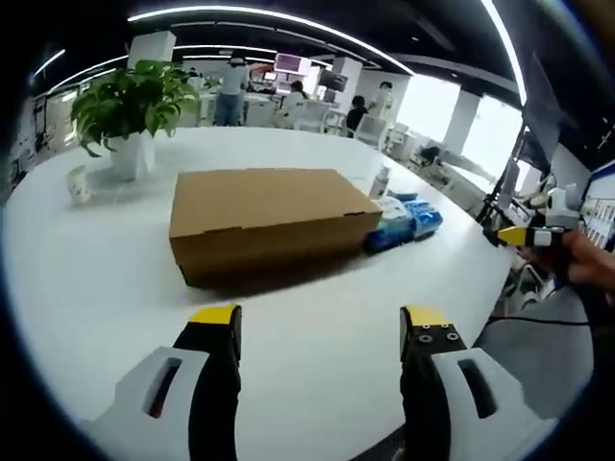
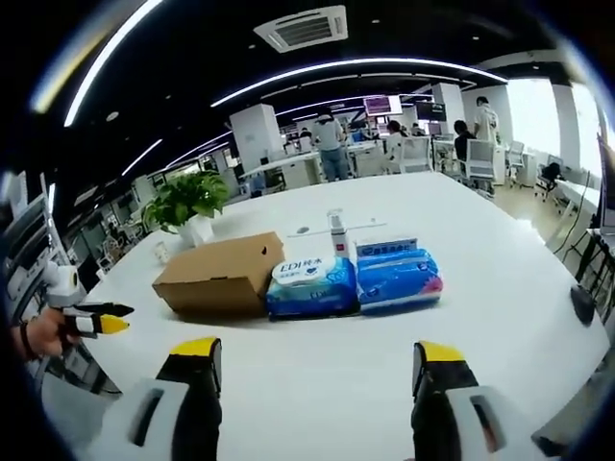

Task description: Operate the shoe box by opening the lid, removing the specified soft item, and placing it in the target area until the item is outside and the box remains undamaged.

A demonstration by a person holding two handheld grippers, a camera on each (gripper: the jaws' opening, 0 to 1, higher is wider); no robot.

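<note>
A closed brown cardboard shoe box lies on the white table, ahead of my left gripper, which is open and holds nothing. In the right gripper view the same shoe box sits left of centre, lid down. My right gripper is open and empty, some way short of the box. The right gripper shows at the far right of the left gripper view, held by a hand. The left gripper shows at the left edge of the right gripper view.
Two blue soft packs lie beside the box, with a small white bottle behind. A potted plant and a small white cup stand at the far left. People and desks fill the office behind.
</note>
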